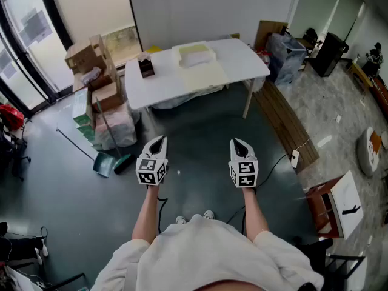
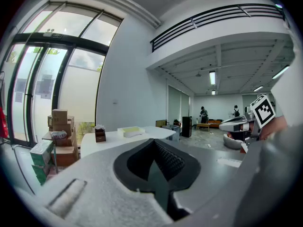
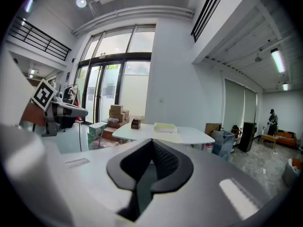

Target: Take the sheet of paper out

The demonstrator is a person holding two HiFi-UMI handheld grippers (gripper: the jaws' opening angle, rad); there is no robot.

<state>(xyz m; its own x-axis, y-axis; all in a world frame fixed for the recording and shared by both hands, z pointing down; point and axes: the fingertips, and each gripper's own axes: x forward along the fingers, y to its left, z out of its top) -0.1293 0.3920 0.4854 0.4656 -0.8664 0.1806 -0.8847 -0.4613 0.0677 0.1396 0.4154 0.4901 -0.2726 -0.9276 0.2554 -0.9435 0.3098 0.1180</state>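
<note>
Bright, even daylight throughout. Main source: tall glazed wall (image 2: 47, 79), washed near white in both gripper views. Ceiling strip light (image 3: 277, 60) burns further in. White table (image 1: 242, 59) glares mildly from above. Gripper views heavily fisheye, black vignette at corners; left gripper (image 2: 154, 148) and right gripper (image 3: 152, 148) soft-focused up close.

- The left gripper (image 1: 159, 140) and the right gripper (image 1: 238, 143) have white shells and black inner pads. Each carries a cube of black-and-white square markers.
- The rectangular white counter (image 1: 159, 85) bears a flat pale yellow sheet (image 1: 206, 76), a white tray with a yellowish top (image 1: 195, 55) and a small dark brown box (image 1: 146, 67).
- The stacked cardboard boxes (image 1: 91, 56) are tan.
- The smooth floor (image 1: 200, 132) is dark grey-green.
- The person's shirt (image 1: 206, 253) is white.
</note>
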